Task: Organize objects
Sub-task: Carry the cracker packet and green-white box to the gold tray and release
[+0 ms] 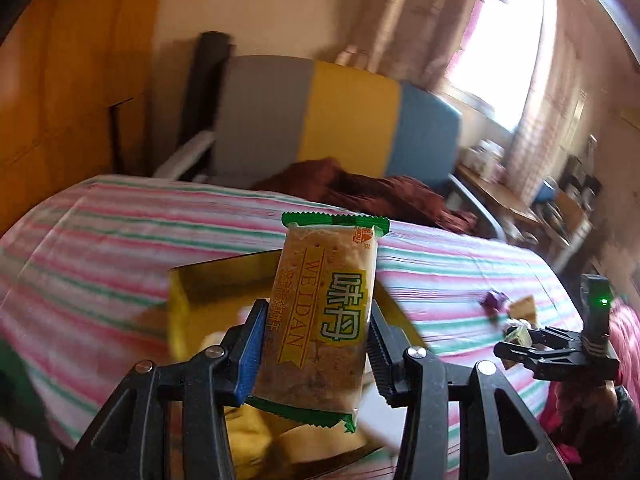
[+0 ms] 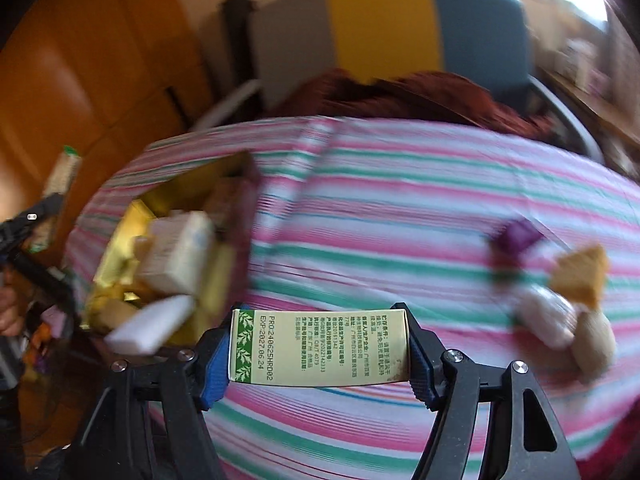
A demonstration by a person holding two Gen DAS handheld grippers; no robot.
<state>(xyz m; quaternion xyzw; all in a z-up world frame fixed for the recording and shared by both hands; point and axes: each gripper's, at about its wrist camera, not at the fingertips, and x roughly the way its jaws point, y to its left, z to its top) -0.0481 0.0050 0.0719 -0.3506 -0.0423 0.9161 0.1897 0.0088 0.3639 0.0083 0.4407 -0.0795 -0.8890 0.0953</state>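
My left gripper [image 1: 316,344] is shut on a green-edged biscuit packet [image 1: 324,312] and holds it upright over a gold box [image 1: 200,292] on the striped bed. My right gripper [image 2: 320,354] is shut on a pale green printed carton [image 2: 320,346] above the bed, to the right of the gold box [image 2: 120,240], which holds several packets. Loose items lie on the bed to the right: a purple piece [image 2: 518,236], a brown triangular snack [image 2: 580,276] and wrapped pieces [image 2: 548,316]. The right gripper also shows in the left wrist view [image 1: 520,350], and the left gripper shows at the left edge of the right wrist view [image 2: 36,216].
The striped bedsheet [image 1: 100,240] covers the bed. A dark red blanket [image 1: 360,188] lies at its far side, before a grey, yellow and blue headboard [image 1: 352,116]. A wooden wardrobe [image 1: 72,80] stands at the left, a cluttered desk [image 1: 520,192] at the right.
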